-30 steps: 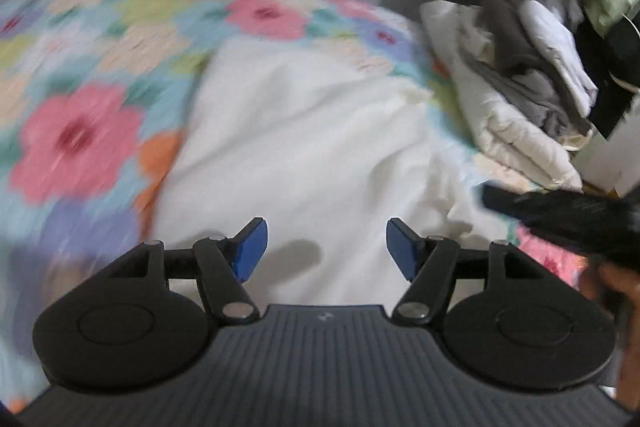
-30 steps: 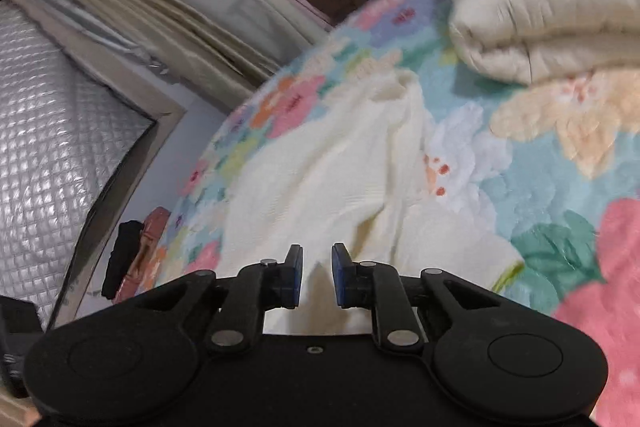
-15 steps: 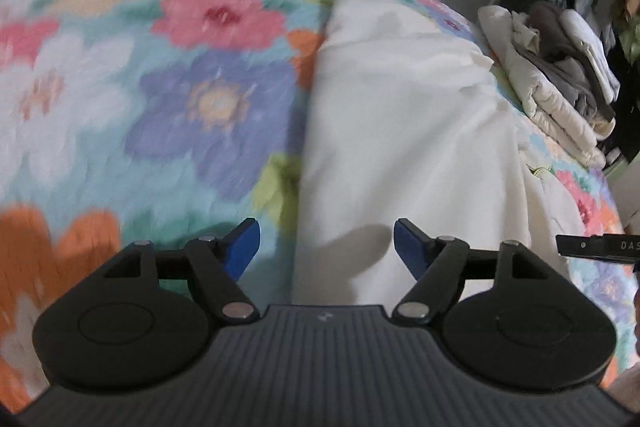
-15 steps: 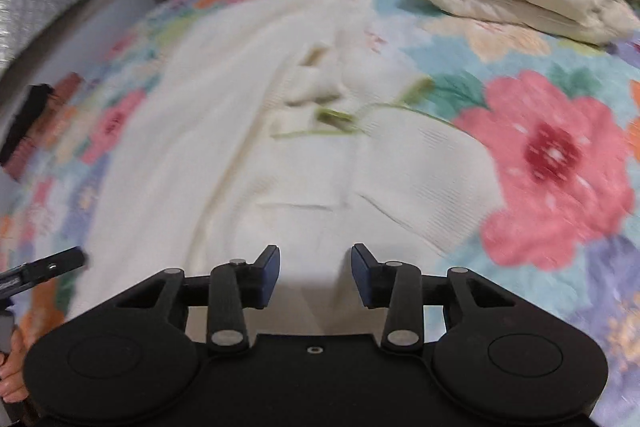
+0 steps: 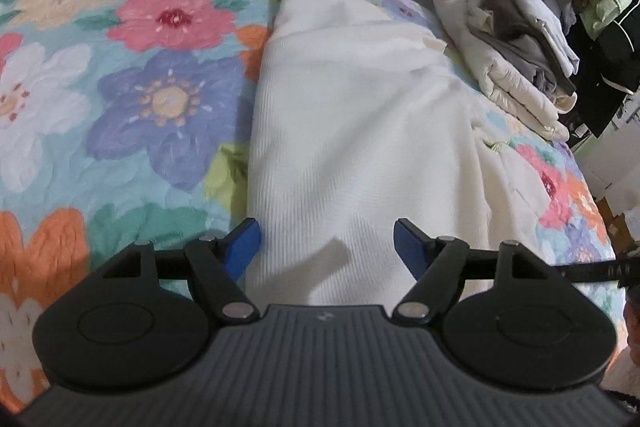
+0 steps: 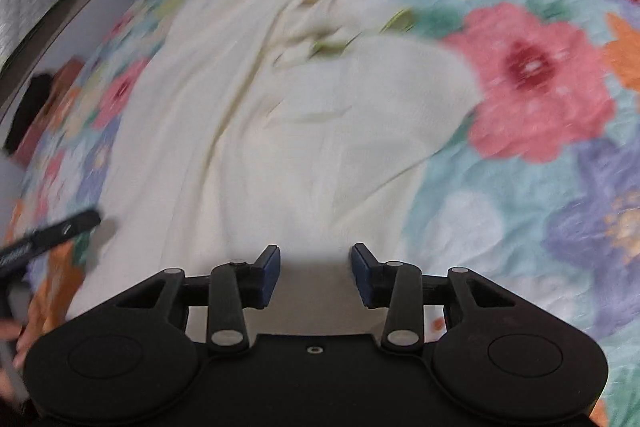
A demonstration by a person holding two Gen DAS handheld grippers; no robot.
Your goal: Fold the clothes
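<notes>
Flowered bedding (image 5: 132,115) covers the whole work surface, and a cream garment (image 5: 360,131) lies spread along it, running from the near edge away toward twelve o'clock in the left wrist view. At two o'clock from it sits a stack of folded clothes (image 5: 516,67), well apart from the near hem. The left gripper (image 5: 326,241) hangs over the garment's near left edge with its jaws wide apart and nothing between them. The right gripper (image 6: 314,273) hovers over the near hem toward the garment's right side; its jaws are closing, with only bare cloth beneath and nothing pinched yet. To do this step well, I would set each gripper on a corner of the hem at matching depth, pinch one layer cleanly, then lift both together so the fold lands straight.
</notes>
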